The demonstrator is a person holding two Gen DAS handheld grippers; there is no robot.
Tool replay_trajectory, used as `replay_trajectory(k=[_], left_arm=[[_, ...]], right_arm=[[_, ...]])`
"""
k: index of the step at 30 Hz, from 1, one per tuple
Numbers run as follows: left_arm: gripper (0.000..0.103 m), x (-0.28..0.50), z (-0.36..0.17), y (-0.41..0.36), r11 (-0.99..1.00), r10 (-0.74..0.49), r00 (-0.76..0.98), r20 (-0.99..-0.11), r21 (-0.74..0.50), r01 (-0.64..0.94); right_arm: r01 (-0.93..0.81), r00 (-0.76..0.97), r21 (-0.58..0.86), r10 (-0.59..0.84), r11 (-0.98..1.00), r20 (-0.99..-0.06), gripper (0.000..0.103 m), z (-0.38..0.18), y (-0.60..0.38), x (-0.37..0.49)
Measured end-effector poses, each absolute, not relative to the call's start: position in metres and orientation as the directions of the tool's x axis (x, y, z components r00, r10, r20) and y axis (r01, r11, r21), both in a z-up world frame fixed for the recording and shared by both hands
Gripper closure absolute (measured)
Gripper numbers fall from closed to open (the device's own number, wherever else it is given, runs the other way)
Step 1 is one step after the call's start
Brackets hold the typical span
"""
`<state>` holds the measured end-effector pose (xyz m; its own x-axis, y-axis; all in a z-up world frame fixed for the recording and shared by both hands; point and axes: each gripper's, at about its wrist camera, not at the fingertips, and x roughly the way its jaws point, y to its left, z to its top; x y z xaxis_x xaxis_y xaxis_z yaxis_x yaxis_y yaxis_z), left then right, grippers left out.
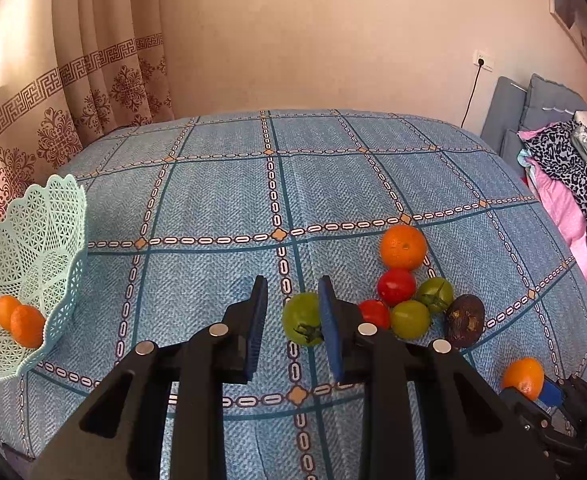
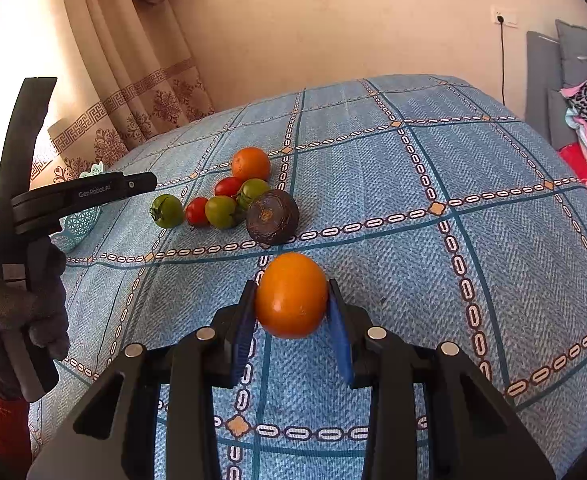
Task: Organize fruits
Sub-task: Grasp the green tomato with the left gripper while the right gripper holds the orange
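Gripping an orange [image 2: 291,295] between its two blue pads, the right gripper [image 2: 291,300] held the fruit clear above the blue checked tablecloth [image 2: 433,152], nearer the camera than the fruit cluster. That cluster sat further up the cloth: a dark avocado [image 2: 272,216] at its near edge, three green tomatoes [image 2: 221,211], two red tomatoes [image 2: 196,211] and a second orange [image 2: 250,164] at the far side. The left gripper [image 1: 293,312] hovered with jaws parted and nothing between them, its right pad just in front of the leftmost green tomato [image 1: 302,318]; whether it touched was hard to tell. A gloved hand [image 2: 17,320] clutched its handle. Well left of the cluster, the mint lattice basket [image 1: 33,240] stood at the cloth's edge, holding what looked like two small oranges [image 1: 19,322].
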<state>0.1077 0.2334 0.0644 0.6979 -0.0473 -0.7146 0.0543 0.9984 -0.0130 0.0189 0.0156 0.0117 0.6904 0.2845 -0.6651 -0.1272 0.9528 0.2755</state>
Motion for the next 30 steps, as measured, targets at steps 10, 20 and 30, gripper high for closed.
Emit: replay_trajectory(k=[10, 20, 30], left_arm=[[0.078, 0.101, 0.06, 0.257, 0.993, -0.116, 0.668, -0.735, -0.089, 0.073], [0.063, 0.1, 0.051, 0.257, 0.987, -0.16, 0.637, -0.754, -0.139, 0.083], [0.061, 0.109, 0.037, 0.235, 0.984, -0.174, 0.616, -0.769, -0.118, 0.132]], right_arm=[[-0.12, 0.687, 0.276, 0.28, 0.954, -0.671, 0.069, 0.011, 0.022, 0.018], [-0.115, 0.684, 0.313, 0.304, 0.943, -0.663, 0.069, 0.009, 0.013, 0.016], [-0.128, 0.678, 0.306, 0.308, 0.943, -0.667, 0.069, 0.01, 0.016, 0.018]])
